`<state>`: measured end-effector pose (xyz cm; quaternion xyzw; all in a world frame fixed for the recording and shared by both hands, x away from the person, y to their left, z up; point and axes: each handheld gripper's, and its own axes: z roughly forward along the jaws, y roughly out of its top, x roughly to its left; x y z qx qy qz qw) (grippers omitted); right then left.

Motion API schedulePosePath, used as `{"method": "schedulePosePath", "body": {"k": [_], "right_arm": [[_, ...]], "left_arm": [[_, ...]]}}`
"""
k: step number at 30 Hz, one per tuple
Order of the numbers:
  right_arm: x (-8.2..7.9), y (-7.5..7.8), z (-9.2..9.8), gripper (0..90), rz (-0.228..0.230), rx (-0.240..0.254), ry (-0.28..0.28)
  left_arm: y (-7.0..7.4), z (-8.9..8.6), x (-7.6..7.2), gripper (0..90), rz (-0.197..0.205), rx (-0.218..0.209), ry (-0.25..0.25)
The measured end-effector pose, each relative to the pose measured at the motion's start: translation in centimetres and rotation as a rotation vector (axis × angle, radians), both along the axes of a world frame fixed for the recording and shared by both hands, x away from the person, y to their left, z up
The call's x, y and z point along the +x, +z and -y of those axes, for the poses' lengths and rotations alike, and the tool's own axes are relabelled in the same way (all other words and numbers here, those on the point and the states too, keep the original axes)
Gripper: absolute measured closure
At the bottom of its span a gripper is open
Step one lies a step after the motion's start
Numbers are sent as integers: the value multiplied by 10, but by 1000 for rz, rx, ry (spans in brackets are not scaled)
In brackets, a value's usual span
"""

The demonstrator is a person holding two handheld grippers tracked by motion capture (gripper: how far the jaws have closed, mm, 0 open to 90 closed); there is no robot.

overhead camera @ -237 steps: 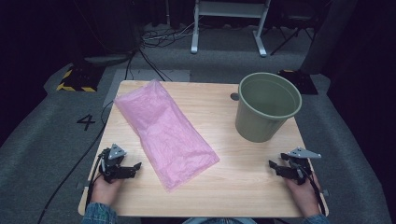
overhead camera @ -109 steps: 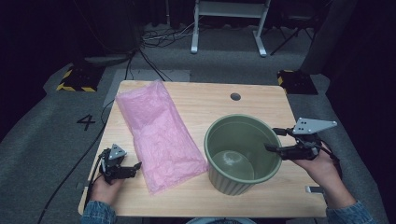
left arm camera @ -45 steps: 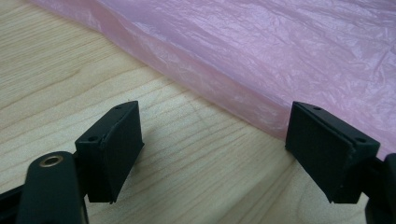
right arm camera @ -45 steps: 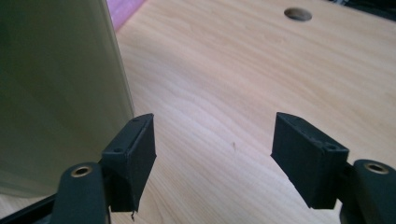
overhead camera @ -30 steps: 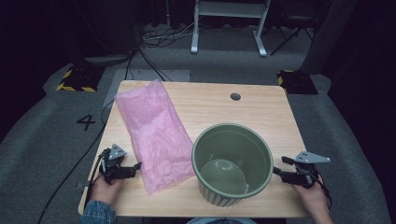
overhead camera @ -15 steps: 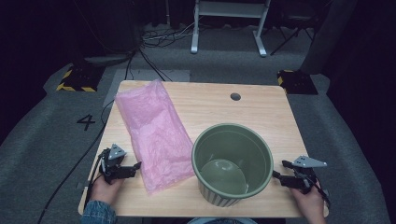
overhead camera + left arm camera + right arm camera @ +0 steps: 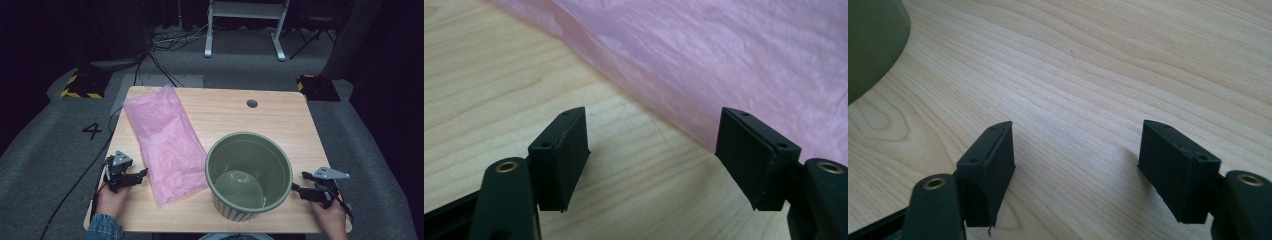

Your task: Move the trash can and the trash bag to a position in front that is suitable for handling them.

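A ribbed green pot (image 7: 250, 160) stands upright and empty near the table's front edge. Its side also shows in the right gripper view (image 7: 873, 45). A flat pink plastic bag (image 7: 165, 140) lies to its left, and the bag's edge runs just past my left jaws (image 7: 724, 60). My left gripper (image 7: 142, 176) rests by the bag's lower left side. Its jaws have just been closing, but they still stand open (image 7: 651, 150) over bare wood. My right gripper (image 7: 298, 181) sits just right of the pot, apart from it, open (image 7: 1075, 150) with nothing between its fingers.
The wooden table (image 7: 225, 115) has a round cable hole (image 7: 252, 103) at the back. On the grey floor behind it are cables, a yellow-and-black striped block (image 7: 80, 85) and a white stand (image 7: 245, 25).
The green pot has come from the back right corner to the front middle of the table. My right gripper has let go of it and drawn back to its right. My left hand stays put.
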<state>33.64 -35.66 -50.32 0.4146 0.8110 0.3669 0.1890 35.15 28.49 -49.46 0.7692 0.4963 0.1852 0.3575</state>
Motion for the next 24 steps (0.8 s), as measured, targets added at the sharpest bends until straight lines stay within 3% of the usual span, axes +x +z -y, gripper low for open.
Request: {"method": "schedulePosePath", "body": {"k": [5, 10, 16, 18, 22, 24], "right_arm": [[0, 0, 0, 294, 0, 0, 2], [1, 0, -1, 288, 0, 0, 4], [1, 0, -1, 287, -1, 0, 6], [1, 0, -1, 286, -1, 1, 7], [1, 0, -1, 285, -2, 3, 6], [1, 0, -1, 285, -2, 3, 6]], "left_arm": [[15, 0, 11, 286, 6, -11, 15], [28, 3, 33, 282, -2, -12, 64], [28, 8, 56, 277, -25, 44, 89], [27, 10, 63, 279, -20, 43, 93], [22, 16, 81, 281, -46, 95, 105], [15, 17, 93, 275, -93, 109, 126]]}}
